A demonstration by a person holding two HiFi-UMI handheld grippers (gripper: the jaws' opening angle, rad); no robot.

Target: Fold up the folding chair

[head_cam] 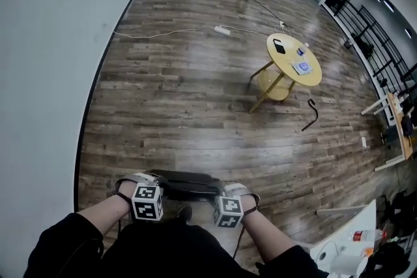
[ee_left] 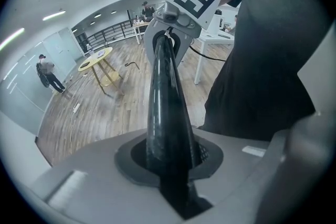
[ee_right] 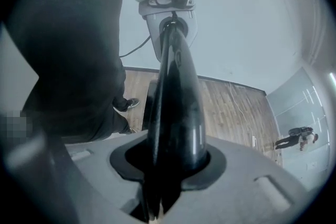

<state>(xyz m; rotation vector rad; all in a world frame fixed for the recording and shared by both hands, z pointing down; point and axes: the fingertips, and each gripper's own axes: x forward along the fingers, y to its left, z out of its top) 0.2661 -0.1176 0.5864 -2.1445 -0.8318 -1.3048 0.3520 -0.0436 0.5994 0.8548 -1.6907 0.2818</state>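
The folding chair (head_cam: 186, 184) is standing well apart from the yellow desk (head_cam: 290, 56); we are clamping the jaws of the left gripper (head_cam: 138, 184) and right gripper (head_cam: 236, 192) on its top rail (ee_left: 163, 102), ideally lifting both ends evenly.

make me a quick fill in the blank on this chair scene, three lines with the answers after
1. The left tongs and right tongs are both shut on the chair, whose colour is ___.
2. The yellow table has a top that is ___ in shape.
3. The power strip lying on the floor is ___ in colour.
Missing words: black; round; white.
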